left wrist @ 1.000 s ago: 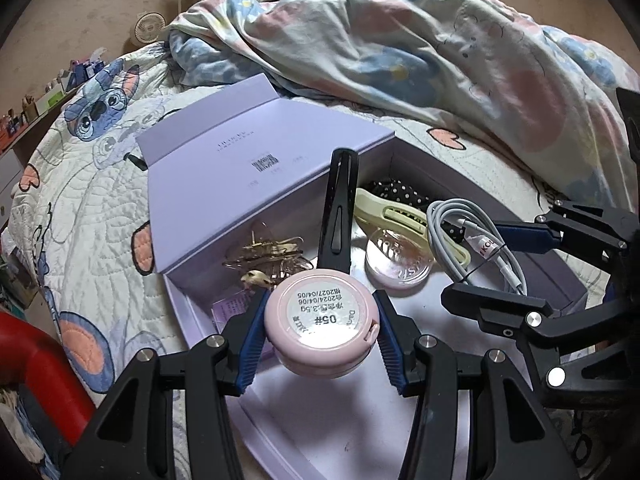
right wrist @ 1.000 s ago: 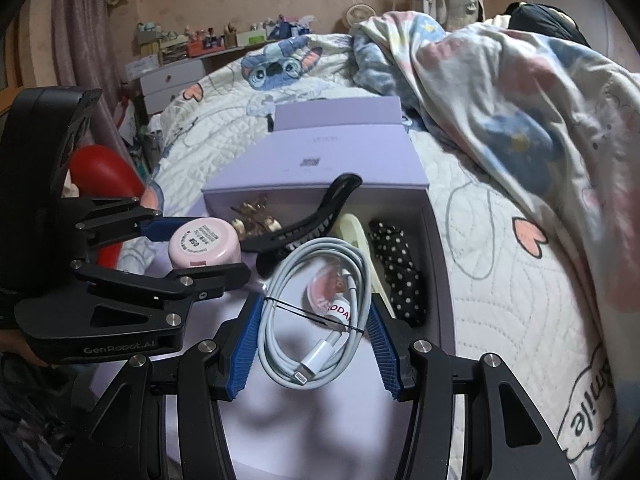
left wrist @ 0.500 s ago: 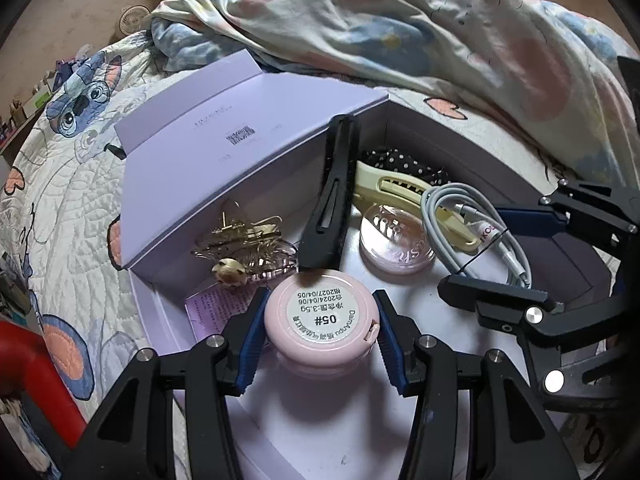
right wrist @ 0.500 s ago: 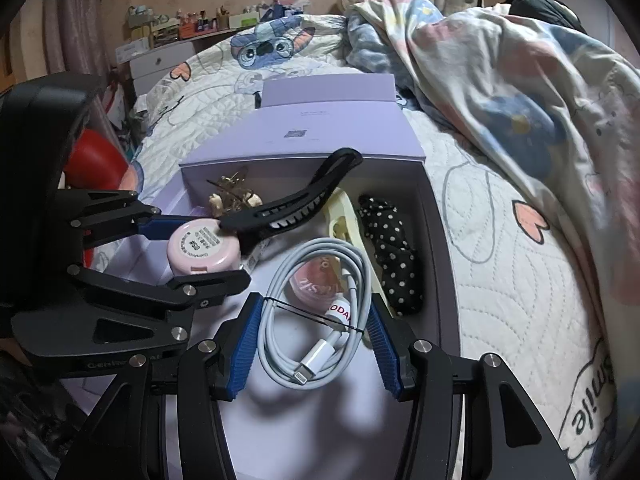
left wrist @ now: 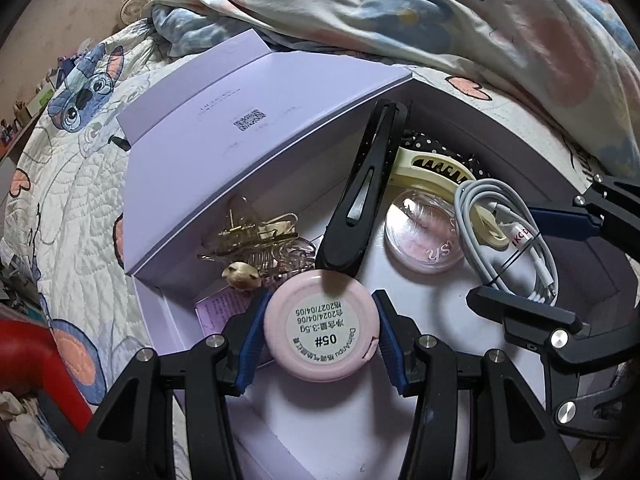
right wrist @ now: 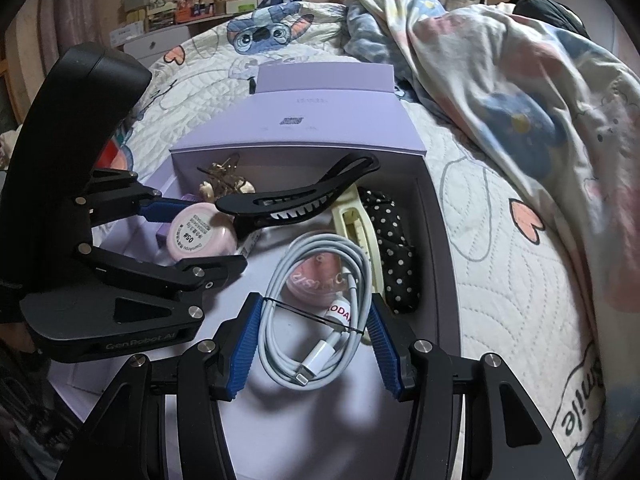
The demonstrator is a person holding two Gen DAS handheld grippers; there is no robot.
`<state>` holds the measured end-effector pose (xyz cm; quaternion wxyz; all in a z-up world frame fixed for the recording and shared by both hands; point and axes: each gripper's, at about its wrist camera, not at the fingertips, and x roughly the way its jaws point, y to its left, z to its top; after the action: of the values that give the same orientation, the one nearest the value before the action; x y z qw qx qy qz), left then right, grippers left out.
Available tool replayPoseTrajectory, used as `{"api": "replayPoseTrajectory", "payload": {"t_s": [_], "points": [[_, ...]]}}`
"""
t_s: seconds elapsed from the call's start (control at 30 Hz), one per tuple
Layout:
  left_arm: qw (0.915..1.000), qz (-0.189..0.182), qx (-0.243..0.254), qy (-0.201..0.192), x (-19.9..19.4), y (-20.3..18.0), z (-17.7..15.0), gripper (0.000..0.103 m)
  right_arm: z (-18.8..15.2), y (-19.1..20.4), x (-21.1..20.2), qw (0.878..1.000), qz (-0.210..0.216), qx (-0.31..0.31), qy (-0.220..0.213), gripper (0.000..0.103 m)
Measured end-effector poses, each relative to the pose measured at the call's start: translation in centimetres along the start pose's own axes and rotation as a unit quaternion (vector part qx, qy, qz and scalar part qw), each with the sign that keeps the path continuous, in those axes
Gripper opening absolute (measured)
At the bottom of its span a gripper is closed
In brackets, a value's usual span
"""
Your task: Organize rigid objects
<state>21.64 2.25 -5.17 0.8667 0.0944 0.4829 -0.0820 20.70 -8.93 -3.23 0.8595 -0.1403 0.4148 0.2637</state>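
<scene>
We see the left gripper (left wrist: 320, 340) clenched on the pink compact (left wrist: 321, 325) over the lavender box's (left wrist: 152, 308) left side; right gripper (right wrist: 316, 344) grasping the coiled white cable (right wrist: 316, 308) near its right wall; box on bed (right wrist: 500, 280).

I read "#05", "2024/04/05" and "3.5g" on the pink round compact (left wrist: 321, 336) | "GenRobot.AI" on the left gripper (right wrist: 192, 240) body | "Smile" on the quilt (right wrist: 584, 404) | lavender box lid (left wrist: 248, 120) print too small for me to read
</scene>
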Motion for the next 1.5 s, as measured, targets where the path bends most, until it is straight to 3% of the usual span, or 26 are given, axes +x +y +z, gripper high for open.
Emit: {"api": "replayPoseTrajectory", "payload": {"t_s": [0.17, 0.43, 0.57, 0.73, 0.8, 0.87, 0.9, 1.5], "points": [[0.9999, 0.010, 0.009, 0.005, 0.1, -0.3, 0.1, 0.050, 0.2, 0.0, 0.1, 1.000, -0.004, 0.000, 0.009, 0.052], [1.0000, -0.005, -0.001, 0.000, -0.2, 0.1, 0.0, 0.050, 0.5, -0.4, 0.2, 1.000, -0.009, 0.012, 0.018, 0.053], [0.9999, -0.011, -0.012, 0.001, -0.4, 0.3, -0.3, 0.050, 0.8, -0.9, 0.1, 0.999, -0.017, 0.022, 0.020, 0.062], [0.9999, -0.002, -0.017, -0.001, -0.9, 0.3, -0.5, 0.051, 0.8, -1.0, -0.6, 0.999, -0.024, 0.026, 0.016, 0.065], [0.9996, 0.019, -0.014, -0.013, -1.5, 0.2, -0.5, 0.057, 0.7, -0.9, -1.1, 0.999, -0.027, 0.026, 0.013, 0.066], [0.9993, 0.030, -0.010, -0.022, -2.0, 0.1, -0.2, 0.082, 0.7, -0.8, -1.5, 0.999, -0.029, 0.023, 0.010, 0.068], [0.9992, 0.030, -0.010, -0.025, -2.3, 0.2, -0.1, 0.084, 0.6, -0.7, -1.8, 0.999, -0.033, 0.020, 0.008, 0.072], [0.9955, 0.035, -0.048, -0.073, -9.3, 0.8, 0.1, 0.088, 1.0, 0.3, -8.5, 0.995, -0.082, 0.017, -0.058, 0.088]]}}
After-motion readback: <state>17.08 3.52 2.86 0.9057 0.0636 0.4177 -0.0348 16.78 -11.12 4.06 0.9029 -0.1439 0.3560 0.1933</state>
